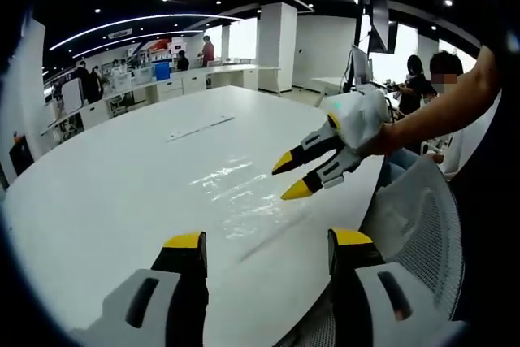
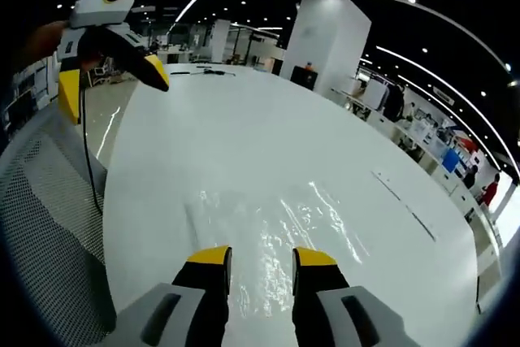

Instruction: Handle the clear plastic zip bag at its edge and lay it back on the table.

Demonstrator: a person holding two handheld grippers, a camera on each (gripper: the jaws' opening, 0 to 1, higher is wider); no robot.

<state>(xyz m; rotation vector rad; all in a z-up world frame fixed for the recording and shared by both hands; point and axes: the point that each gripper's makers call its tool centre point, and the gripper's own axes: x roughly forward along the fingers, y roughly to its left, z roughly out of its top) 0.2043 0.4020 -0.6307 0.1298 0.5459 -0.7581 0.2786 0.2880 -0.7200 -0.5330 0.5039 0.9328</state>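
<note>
The clear plastic zip bag lies flat on the white table, glinting with reflections. In the left gripper view my left gripper stands open above the table's near edge, short of the bag. My right gripper comes in from the right, held by a person's arm, jaws apart and empty just over the bag's right edge. In the right gripper view my right gripper is open, with the bag on the table just ahead of its tips. The left gripper hangs open at upper left.
A grey mesh chair stands at the table's edge beside the grippers, its back on the left in the right gripper view. Thin flat strips lie further across the table. A cable lies at the far end. People stand at desks beyond.
</note>
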